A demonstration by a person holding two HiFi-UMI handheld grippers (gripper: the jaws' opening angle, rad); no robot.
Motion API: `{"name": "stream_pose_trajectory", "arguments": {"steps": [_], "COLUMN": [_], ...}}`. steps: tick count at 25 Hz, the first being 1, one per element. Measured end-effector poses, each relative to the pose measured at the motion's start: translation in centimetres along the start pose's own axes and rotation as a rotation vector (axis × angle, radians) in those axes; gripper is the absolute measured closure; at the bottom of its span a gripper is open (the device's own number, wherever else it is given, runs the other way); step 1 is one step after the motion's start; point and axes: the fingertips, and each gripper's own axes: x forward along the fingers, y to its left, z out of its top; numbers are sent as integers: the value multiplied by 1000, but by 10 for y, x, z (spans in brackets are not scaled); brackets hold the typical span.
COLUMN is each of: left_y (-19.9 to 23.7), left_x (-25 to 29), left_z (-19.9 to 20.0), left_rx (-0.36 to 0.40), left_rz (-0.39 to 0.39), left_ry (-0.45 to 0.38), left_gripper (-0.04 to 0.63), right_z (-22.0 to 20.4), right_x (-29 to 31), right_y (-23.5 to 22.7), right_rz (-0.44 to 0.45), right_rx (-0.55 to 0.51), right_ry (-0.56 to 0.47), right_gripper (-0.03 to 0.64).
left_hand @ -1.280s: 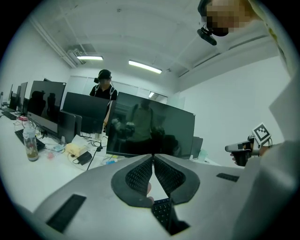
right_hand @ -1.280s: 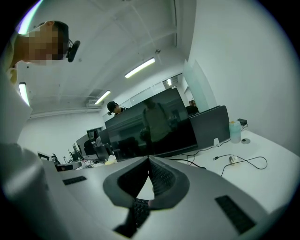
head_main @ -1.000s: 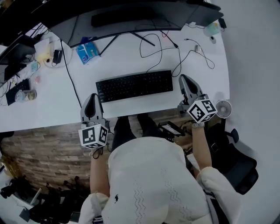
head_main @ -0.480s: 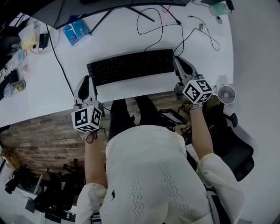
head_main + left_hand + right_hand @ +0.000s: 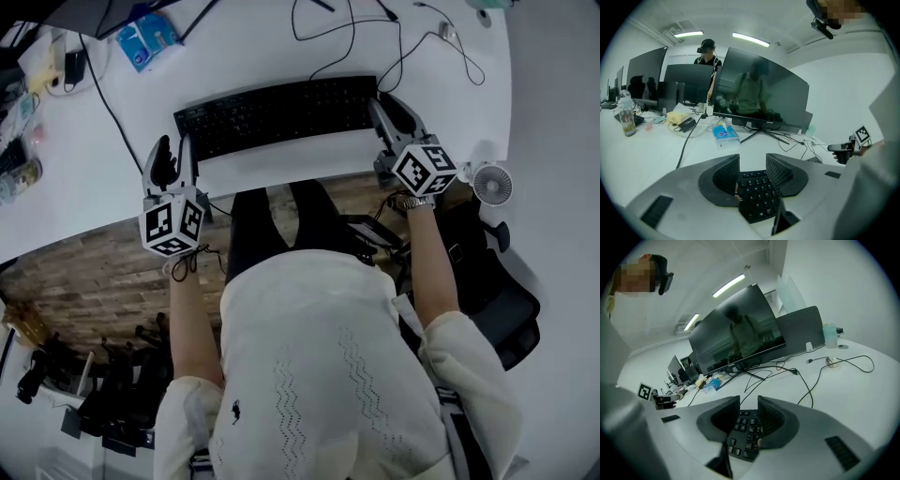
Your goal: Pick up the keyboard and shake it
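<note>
Keyboard (image 5: 277, 114) near desk (image 5: 281, 175) edge; left tool (image 5: 173, 150) just opening, empty; right tool (image 5: 389, 105) released.

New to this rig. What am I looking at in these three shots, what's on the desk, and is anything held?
There is no robot here. A person holds a two-jaw gripper in each hand, and the marker cubes are part of those grippers.

The top-down picture comes from a camera on the person's head. It shows the left gripper at the left and the right gripper at the right. The other two pictures come from cameras riding on each gripper, looking along its jaws.

On the white desk are a black keyboard, a blue packet and a monitor.

Nothing is held yet. Each gripper sits at one end of the keyboard with its jaws apart and keys showing through the gap. The left jaws have just been opening.
</note>
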Motion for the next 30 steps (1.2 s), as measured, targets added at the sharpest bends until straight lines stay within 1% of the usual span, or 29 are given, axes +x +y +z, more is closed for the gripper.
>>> {"name": "stream_pose_trajectory", "arguments": {"steps": [3,8,12,15,20,24,30], "left_y": [3,10,22,29,30,31,33], "left_x": [8,17,21,26,37,45,52], "left_z": [-11,-31,-46,-55,-66,-70,-77], "left_rx": [-20,-32,-94,-132,-157,-167,-181], "left_rz": [-18,-18,4,1,-29,-31,-32], "left_ry": [29,83,110,128,158,165,183], "left_gripper": [395,379,363,349,337,334,328], "right_z": [-4,-12,-24,-33,-50,-50,-48], "right_x": [5,10,17,24,34,35,37], "right_y": [-7,-16,-24,-30,-42,-45,-54], "right_rz": [-6,1,-3,-11,-34,-40,-60], "right_rx": [7,25,45,60,70,68,84], "right_ry": [4,10,33,52,100,96,84], "right_gripper": [476,431,394,378,365,377,353]}}
